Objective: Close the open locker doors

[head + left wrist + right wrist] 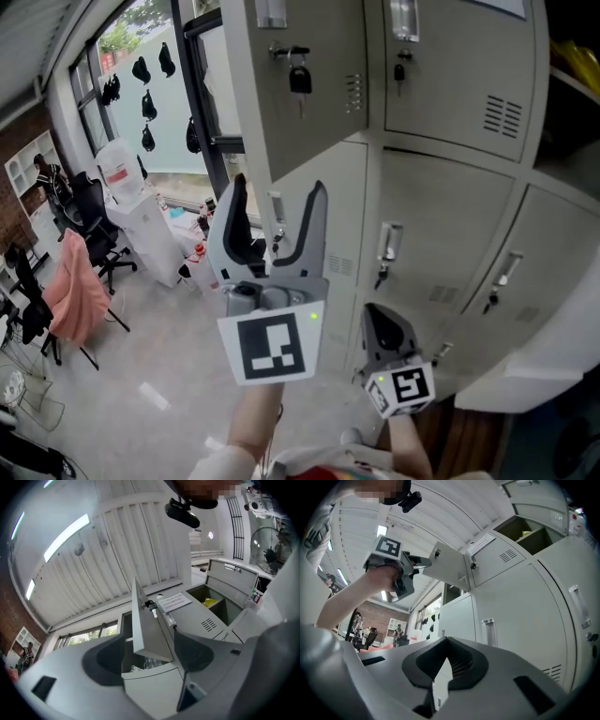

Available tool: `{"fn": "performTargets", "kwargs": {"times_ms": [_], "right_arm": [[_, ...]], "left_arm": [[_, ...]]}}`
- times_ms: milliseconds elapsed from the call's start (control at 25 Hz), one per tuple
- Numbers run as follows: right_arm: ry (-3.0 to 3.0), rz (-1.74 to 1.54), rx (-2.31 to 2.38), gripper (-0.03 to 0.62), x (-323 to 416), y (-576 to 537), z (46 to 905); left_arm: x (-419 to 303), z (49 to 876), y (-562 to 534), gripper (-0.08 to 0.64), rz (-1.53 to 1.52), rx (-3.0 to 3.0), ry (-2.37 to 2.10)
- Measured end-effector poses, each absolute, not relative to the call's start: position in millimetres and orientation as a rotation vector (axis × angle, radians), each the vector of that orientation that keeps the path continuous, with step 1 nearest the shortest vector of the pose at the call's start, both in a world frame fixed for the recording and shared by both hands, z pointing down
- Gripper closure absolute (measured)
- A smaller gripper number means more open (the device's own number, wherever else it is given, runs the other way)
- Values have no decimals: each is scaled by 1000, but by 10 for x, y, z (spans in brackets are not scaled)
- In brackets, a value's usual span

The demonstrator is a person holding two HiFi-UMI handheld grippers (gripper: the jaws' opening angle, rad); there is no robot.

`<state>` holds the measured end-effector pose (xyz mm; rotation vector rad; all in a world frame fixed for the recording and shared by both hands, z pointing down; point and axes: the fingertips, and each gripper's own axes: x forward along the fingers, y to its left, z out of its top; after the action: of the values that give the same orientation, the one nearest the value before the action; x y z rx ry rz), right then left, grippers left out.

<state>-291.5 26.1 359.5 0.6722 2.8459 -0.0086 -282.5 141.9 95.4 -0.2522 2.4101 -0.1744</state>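
Observation:
A bank of grey lockers (pixel 441 206) fills the head view. One upper door (pixel 305 84) stands swung out to the left, a key with a black fob (pixel 300 80) hanging in its lock. My left gripper (pixel 278 211) is raised just under that door's lower edge, jaws open and holding nothing. In the left gripper view the door's bottom corner (pixel 152 634) shows between the open fingers of the left gripper (pixel 150 656). My right gripper (pixel 387 336) hangs lower, in front of the lower lockers, and is shut and empty; in its own view the right gripper (pixel 443 667) has its jaws together.
A top compartment (pixel 529 531) at the far right stands open with something yellow inside. A pale door panel (pixel 544 366) juts out at the lower right. To the left are a water dispenser (pixel 141 216), office chairs (pixel 80 281) and windows.

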Motion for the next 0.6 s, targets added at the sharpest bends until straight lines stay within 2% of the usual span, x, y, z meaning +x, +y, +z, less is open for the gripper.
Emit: {"fn": "performTargets", "kwargs": {"times_ms": [120, 160, 240, 600], "right_arm": [[2820, -17, 680, 588, -2875, 294, 3511], [2817, -23, 677, 588, -2864, 289, 3486], [2813, -29, 665, 588, -2849, 260, 3463], [2808, -16, 613, 588, -2858, 96, 3492]], "left_arm": [[-2775, 893, 1399, 249, -205, -236, 2404], [-2759, 875, 1398, 272, -212, -229, 2400], [-2734, 843, 1410, 392, -229, -204, 2390], [-2788, 774, 1462, 431, -222, -158, 2397]]}}
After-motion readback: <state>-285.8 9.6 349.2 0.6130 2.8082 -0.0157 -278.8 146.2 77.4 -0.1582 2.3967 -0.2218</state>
